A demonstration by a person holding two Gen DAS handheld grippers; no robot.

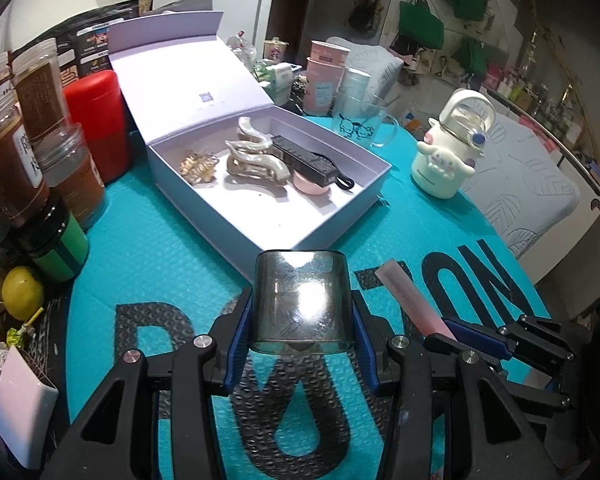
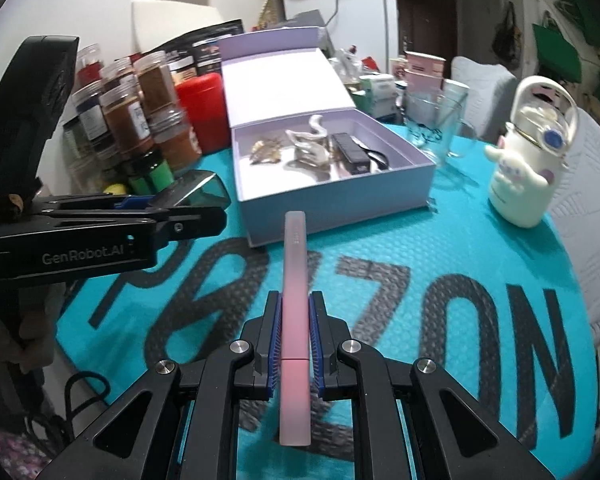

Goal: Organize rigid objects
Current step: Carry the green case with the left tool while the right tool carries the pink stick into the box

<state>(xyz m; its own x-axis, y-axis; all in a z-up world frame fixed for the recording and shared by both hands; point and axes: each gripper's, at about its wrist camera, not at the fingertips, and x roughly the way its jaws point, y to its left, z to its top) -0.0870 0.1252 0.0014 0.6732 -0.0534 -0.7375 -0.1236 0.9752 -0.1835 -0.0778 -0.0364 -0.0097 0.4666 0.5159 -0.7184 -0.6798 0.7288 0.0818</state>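
My left gripper (image 1: pixel 300 316) is shut on a smoky clear plastic case (image 1: pixel 302 300), held above the teal mat just in front of the open lilac box (image 1: pixel 320 224). My right gripper (image 2: pixel 295 312) is shut on a long pink frosted stick (image 2: pixel 295 280) that points toward the box (image 2: pixel 340 208). The box holds a gold hair clip (image 1: pixel 198 166), pearly hair claws (image 1: pixel 256 160), a black rectangular item (image 1: pixel 304 158) and a pink round item (image 1: pixel 310 186). The left gripper with the case (image 2: pixel 202 196) shows at left in the right wrist view; the right gripper and stick (image 1: pixel 412 300) show at right in the left wrist view.
Spice jars (image 1: pixel 40 128), a red canister (image 1: pixel 96 120), a green jar (image 1: pixel 58 246) and a lemon (image 1: pixel 22 292) crowd the left. A glass mug (image 1: pixel 360 124), pink cups (image 1: pixel 324 76) and a white cartoon bottle (image 1: pixel 452 148) stand at the back right. The box lid (image 1: pixel 188 68) stands open.
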